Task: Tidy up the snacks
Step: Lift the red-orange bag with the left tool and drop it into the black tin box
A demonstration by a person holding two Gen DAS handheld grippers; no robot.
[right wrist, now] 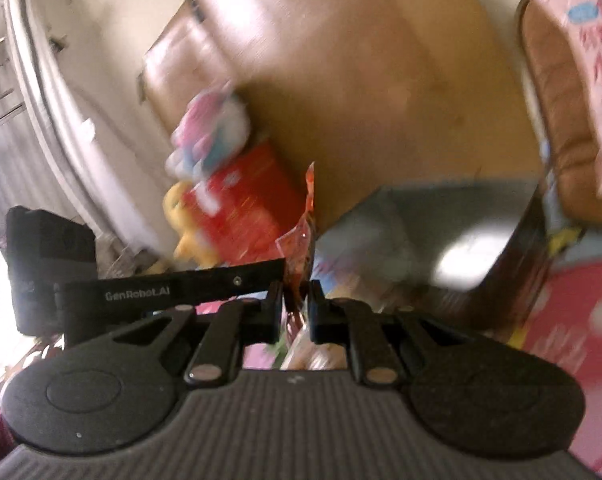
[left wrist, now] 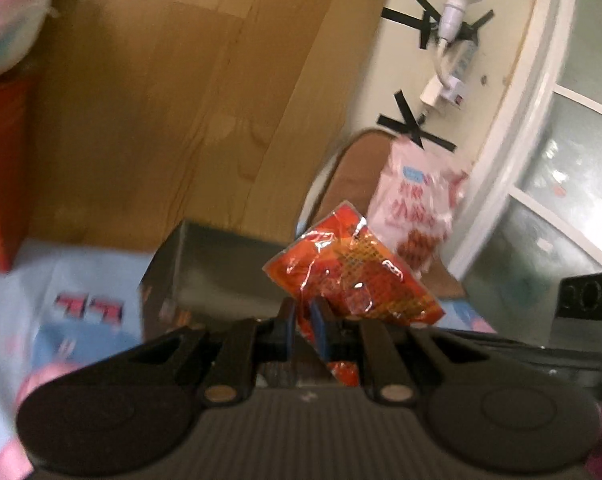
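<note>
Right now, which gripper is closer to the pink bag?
Right, probably. The pink bag sits right of both; the right gripper is on that side, the left gripper farther left.

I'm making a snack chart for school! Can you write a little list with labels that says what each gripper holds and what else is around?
left gripper: shut on a crinkly orange-red foil snack packet
right gripper: shut on an orange-red foil packet, seen edge-on
ahead: open dark grey box
behind box: light wooden board
on brown chair: pink and white snack bag
left side: red carton, blurred plush toy
</note>
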